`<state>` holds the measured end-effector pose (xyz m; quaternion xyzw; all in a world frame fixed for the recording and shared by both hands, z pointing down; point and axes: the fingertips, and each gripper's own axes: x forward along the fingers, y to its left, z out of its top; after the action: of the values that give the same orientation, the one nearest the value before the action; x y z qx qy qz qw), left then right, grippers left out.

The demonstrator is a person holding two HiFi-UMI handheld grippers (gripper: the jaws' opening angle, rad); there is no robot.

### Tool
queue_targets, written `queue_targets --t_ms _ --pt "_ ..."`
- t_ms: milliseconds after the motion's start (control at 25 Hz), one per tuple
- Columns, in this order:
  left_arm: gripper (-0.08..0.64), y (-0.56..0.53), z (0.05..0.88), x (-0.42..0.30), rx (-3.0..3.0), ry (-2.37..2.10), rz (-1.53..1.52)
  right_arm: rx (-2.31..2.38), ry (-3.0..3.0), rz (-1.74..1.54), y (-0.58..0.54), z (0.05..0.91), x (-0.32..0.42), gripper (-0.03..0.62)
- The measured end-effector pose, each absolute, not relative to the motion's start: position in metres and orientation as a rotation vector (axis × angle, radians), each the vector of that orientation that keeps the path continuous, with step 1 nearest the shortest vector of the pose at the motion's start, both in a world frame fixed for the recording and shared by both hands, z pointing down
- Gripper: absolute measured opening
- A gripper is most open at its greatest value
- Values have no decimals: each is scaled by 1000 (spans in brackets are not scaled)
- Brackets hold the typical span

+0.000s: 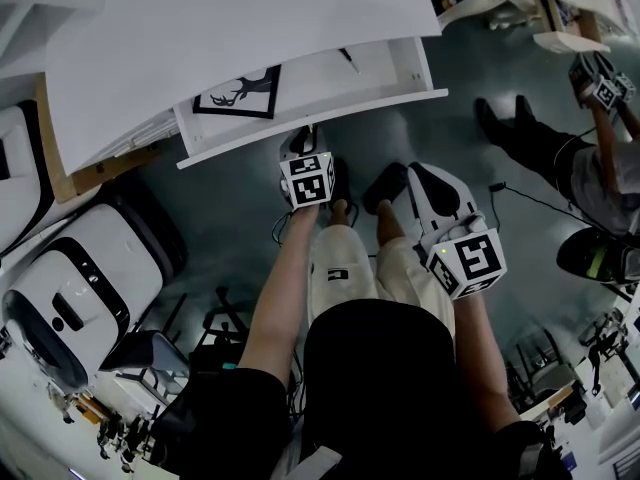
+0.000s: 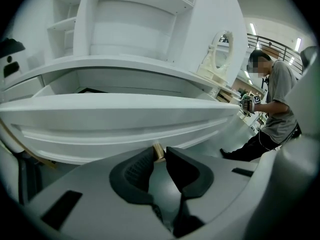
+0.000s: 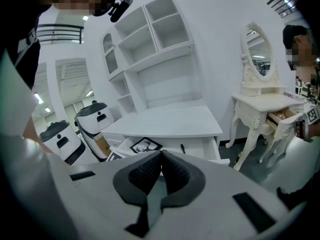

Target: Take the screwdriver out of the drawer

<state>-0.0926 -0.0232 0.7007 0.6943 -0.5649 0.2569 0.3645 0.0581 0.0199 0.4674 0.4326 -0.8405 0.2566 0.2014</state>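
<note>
Left claw (image 2: pixel 159 155) grips the brass knob (image 2: pixel 158 150) on the open drawer (image 2: pixel 125 118) of the white table (image 3: pixel 165 120). Right claw (image 3: pixel 161 157) is shut and empty. Beyond it, the screwdriver (image 3: pixel 182 148) lies in the drawer's right end.

A white desk top (image 1: pixel 250 28) is seen from above, and a black-framed deer print (image 1: pixel 237 95) is partly hidden under its front edge. A white shelf unit (image 3: pixel 150 49) is set behind it against the wall. To the right, an ornate white dressing table (image 3: pixel 262 106) is topped by an oval mirror (image 3: pixel 259 49). Two white-and-black machines (image 1: pixel 65 298) are parked on the dark floor (image 1: pixel 230 218) to the left, beside a brown cardboard box (image 3: pixel 103 145). Another person (image 1: pixel 590 173), in a grey top and dark trousers, is seen near the dressing table
</note>
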Motion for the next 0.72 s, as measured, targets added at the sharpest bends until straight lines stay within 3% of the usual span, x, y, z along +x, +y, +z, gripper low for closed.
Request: queue_targets --t_ms 720 --pt "92 47 701 -79 1757 -1443 675 1165 -2359 698 46 465 63 18"
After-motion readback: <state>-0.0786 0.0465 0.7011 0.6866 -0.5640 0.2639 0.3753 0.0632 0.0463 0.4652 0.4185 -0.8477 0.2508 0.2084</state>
